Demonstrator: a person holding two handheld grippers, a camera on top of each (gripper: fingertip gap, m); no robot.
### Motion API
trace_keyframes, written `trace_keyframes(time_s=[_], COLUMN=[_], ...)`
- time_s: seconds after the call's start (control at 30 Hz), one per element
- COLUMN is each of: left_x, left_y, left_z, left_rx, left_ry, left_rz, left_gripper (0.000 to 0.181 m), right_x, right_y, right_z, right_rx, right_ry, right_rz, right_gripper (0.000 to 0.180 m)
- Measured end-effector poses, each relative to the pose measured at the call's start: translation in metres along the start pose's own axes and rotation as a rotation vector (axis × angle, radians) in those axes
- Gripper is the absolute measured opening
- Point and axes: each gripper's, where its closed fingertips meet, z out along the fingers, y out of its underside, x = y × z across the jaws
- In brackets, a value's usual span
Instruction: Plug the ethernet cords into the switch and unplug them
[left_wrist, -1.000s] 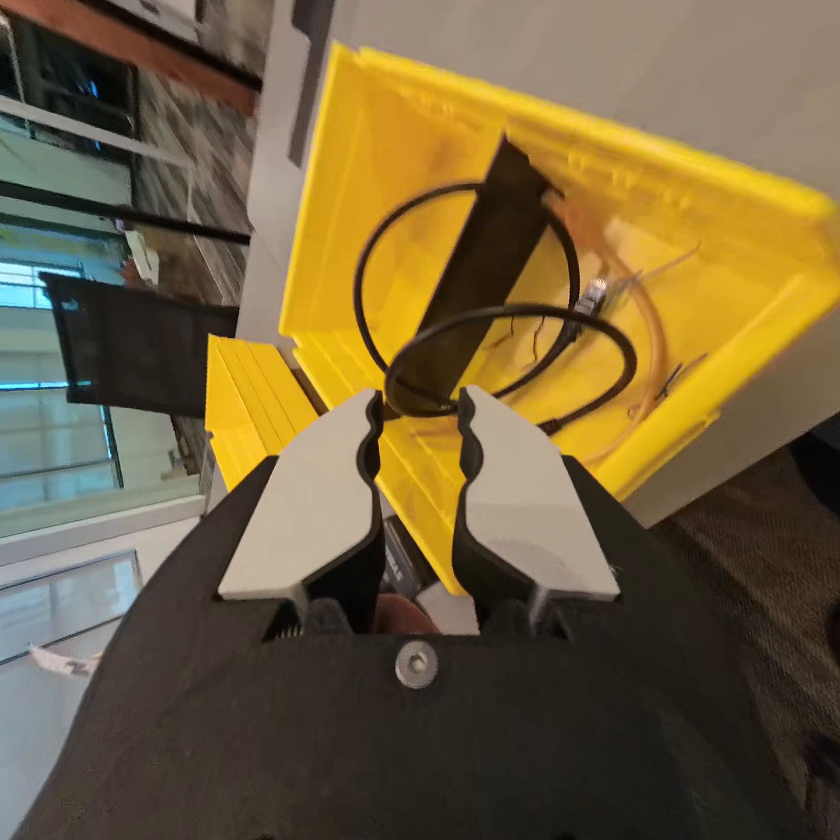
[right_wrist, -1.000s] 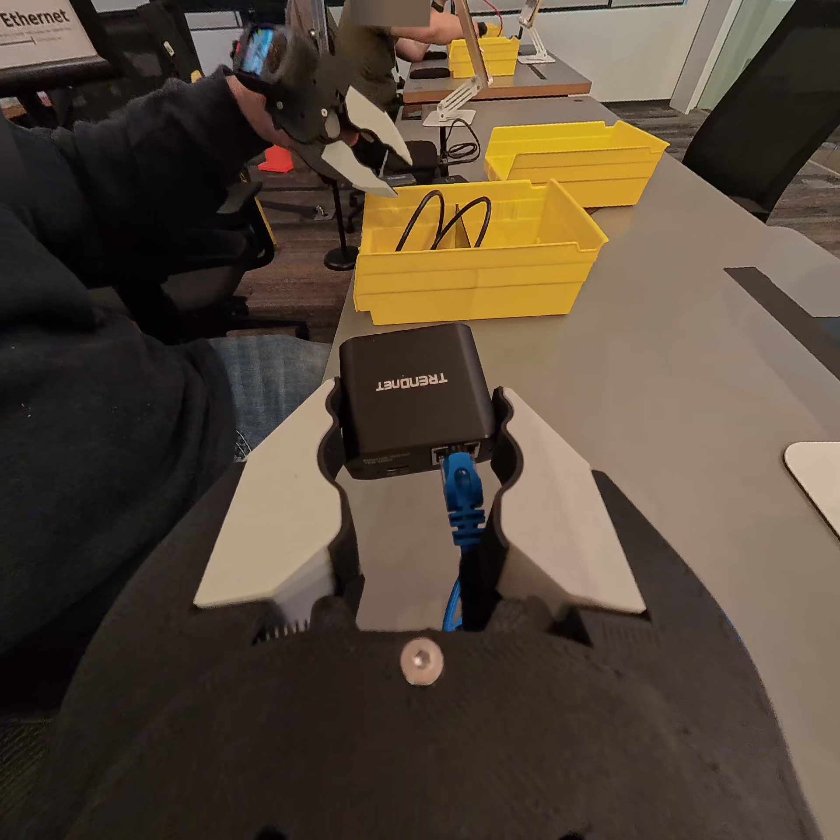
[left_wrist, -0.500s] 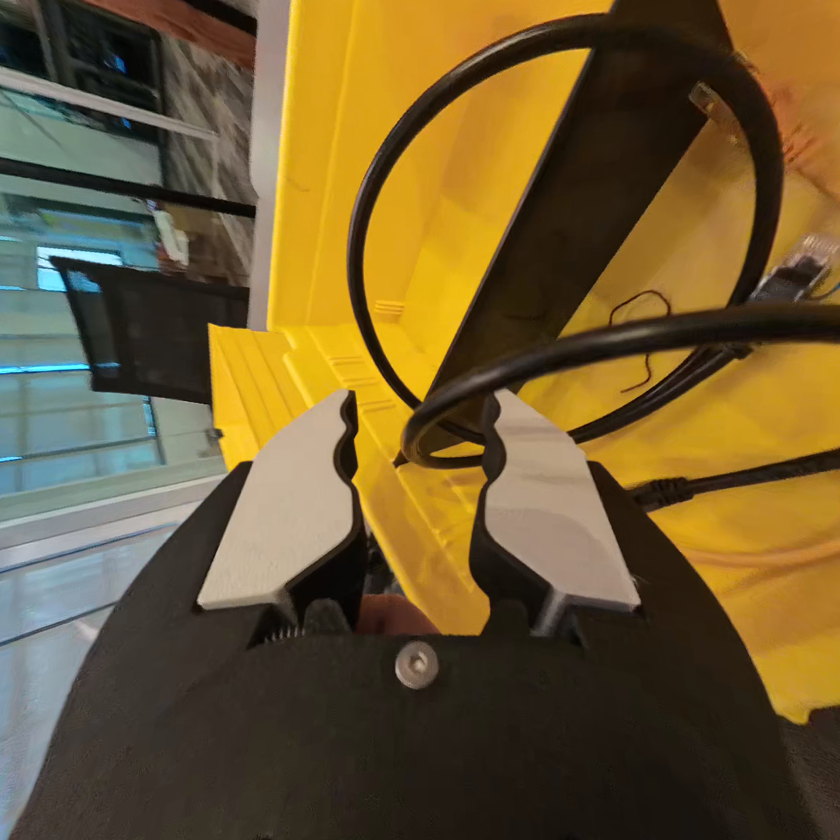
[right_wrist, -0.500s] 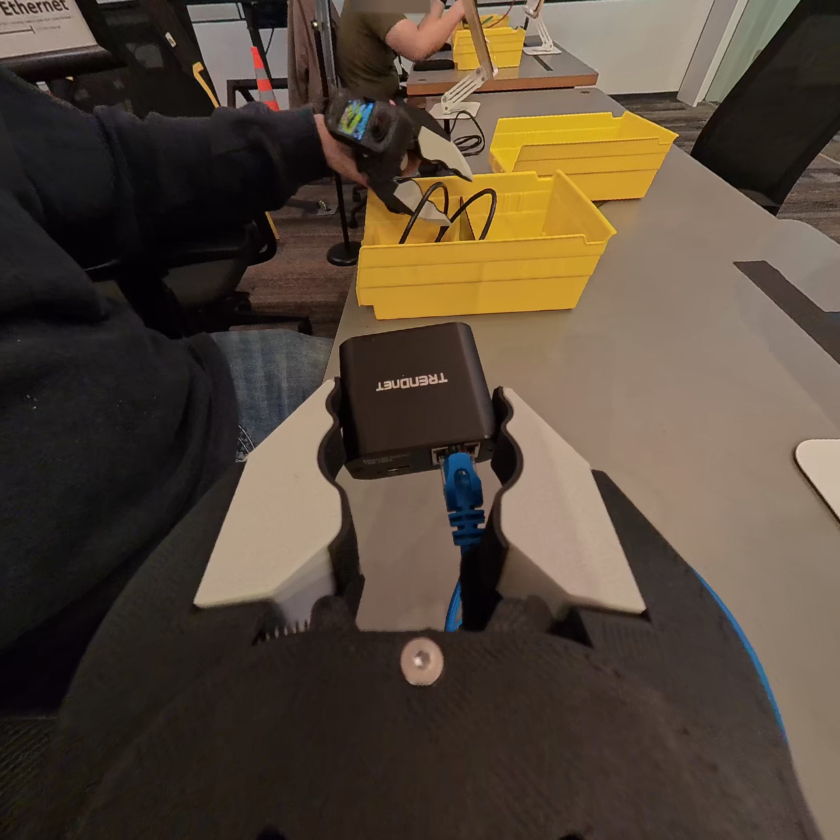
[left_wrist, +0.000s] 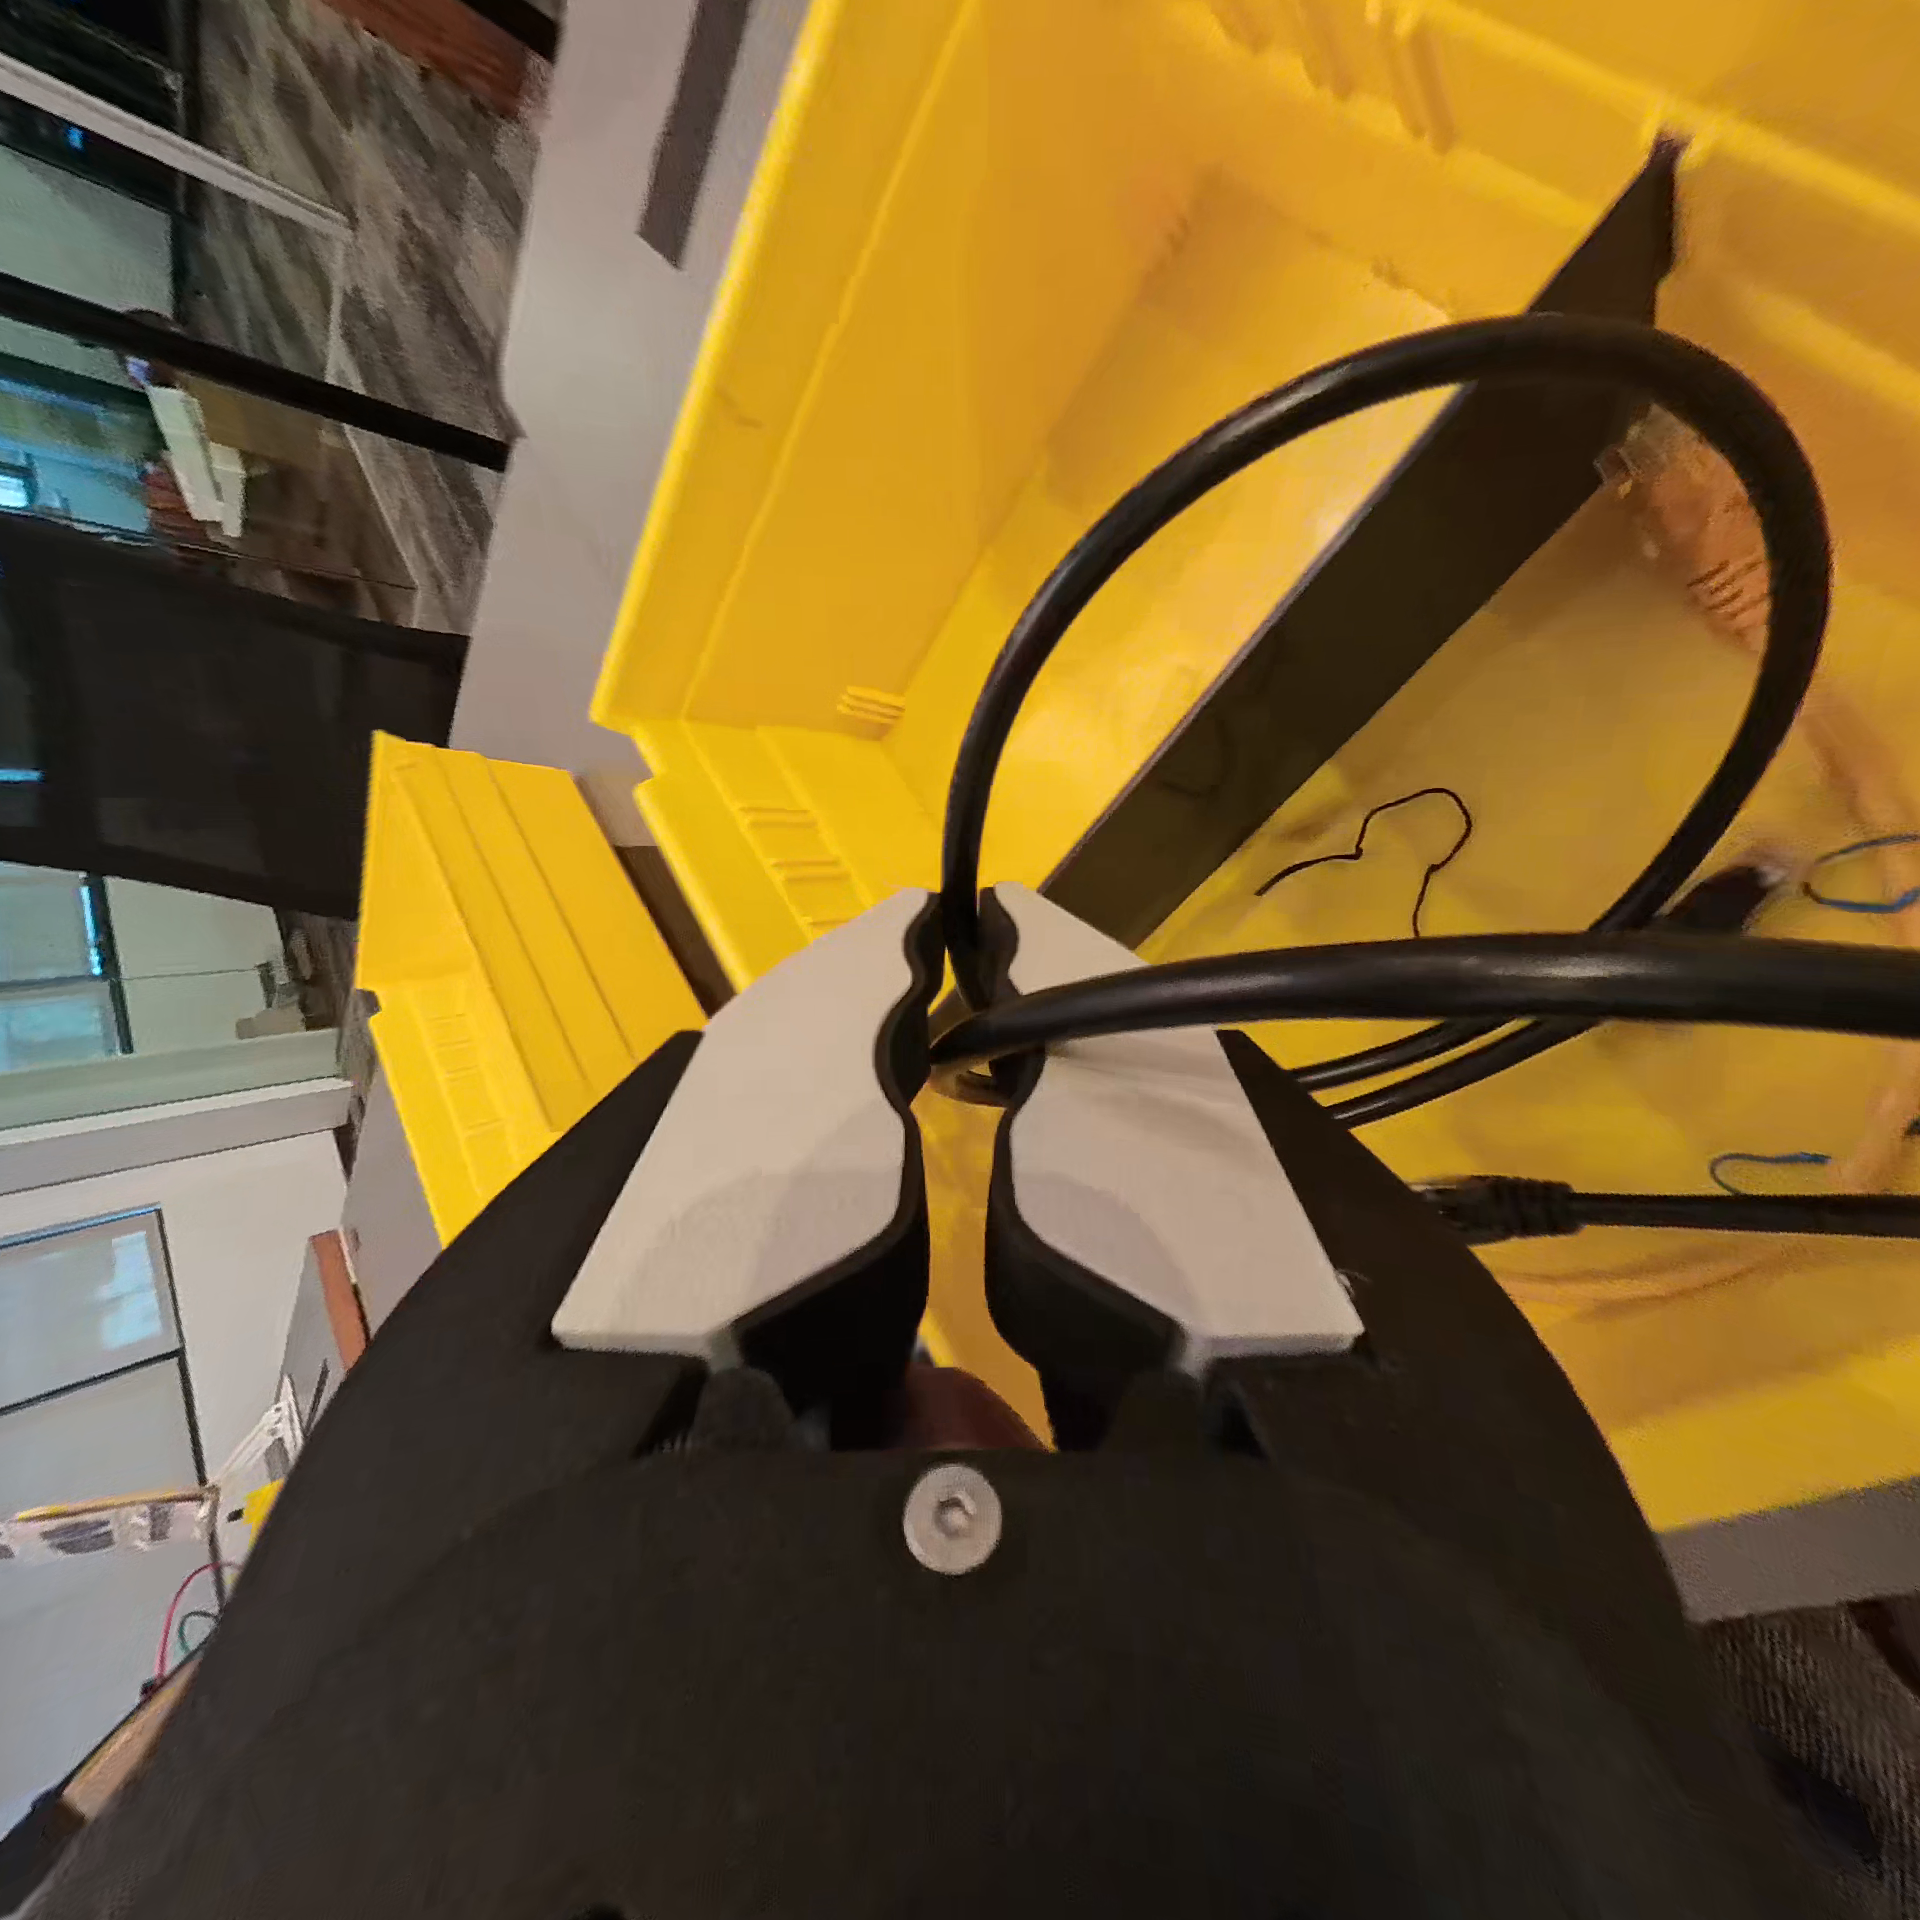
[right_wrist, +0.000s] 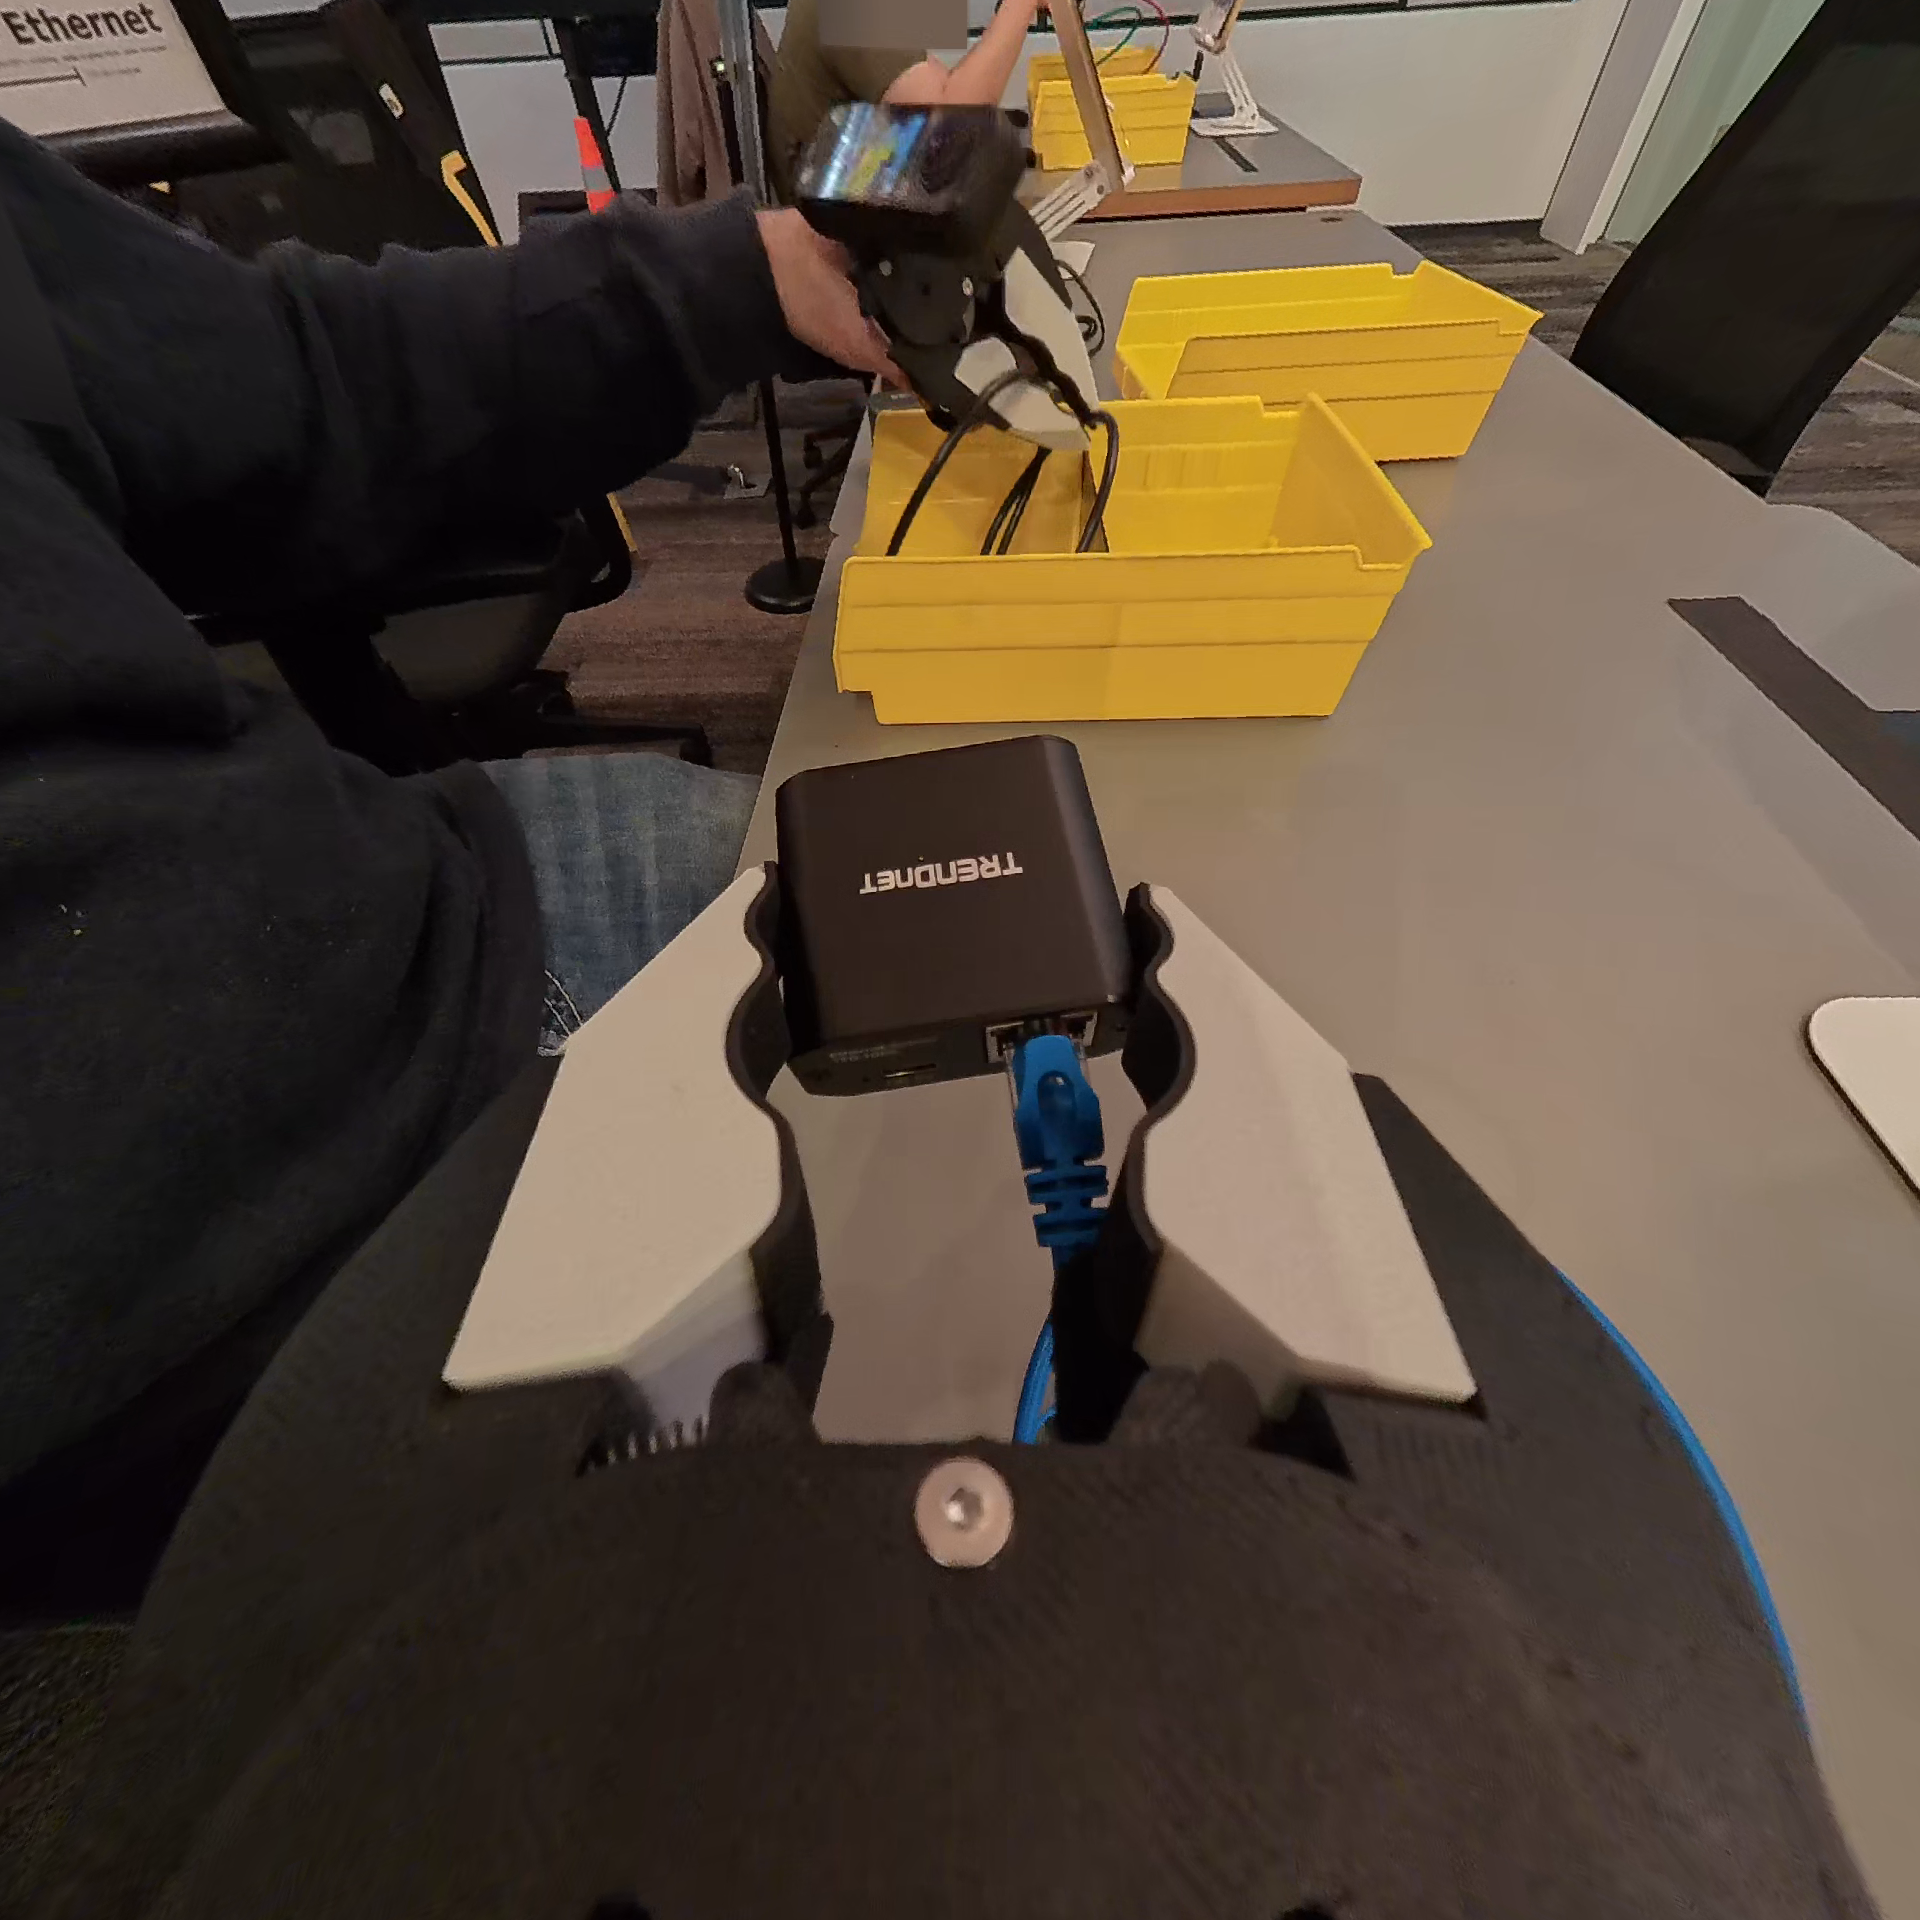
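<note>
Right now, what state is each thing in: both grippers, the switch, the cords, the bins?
Left gripper: shut on black cord, over the near bin.
Right gripper: shut on switch.
Switch: flat on table, one port filled.
Blue cord: plugged into switch.
Black cord: looped, unplugged, partly in bin.
Near yellow bin: holds cords.
Far yellow bin: contents hidden.

Ahead of the left gripper, the black cord runs off the picture's right edge; the orange plug beyond it is blurred. The blue cord disappears beneath the right gripper.
</note>
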Motion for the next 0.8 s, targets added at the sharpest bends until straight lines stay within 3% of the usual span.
trace_keyframes(time_s=[0.43, 0.63, 0.8], left_x=[-0.068, -0.047, 0.011], left_y=[-0.031, -0.121, -0.21], left_z=[-0.097, -0.121, -0.09], left_rx=[0.115, 0.272, 0.293], left_ry=[-0.254, -0.184, -0.011], left_rz=[-0.164, -0.193, -0.144], left_gripper=[0.005, 0.005, 0.005], right_x=[-0.002, -0.006, -0.009], right_y=[-0.003, -0.007, -0.009], right_z=[-0.002, -0.006, -0.013], right_rx=[0.019, 0.034, 0.041], right_ry=[0.009, 0.011, 0.025], right_rz=[-0.009, -0.016, -0.024], right_gripper=[0.062, 0.062, 0.062])
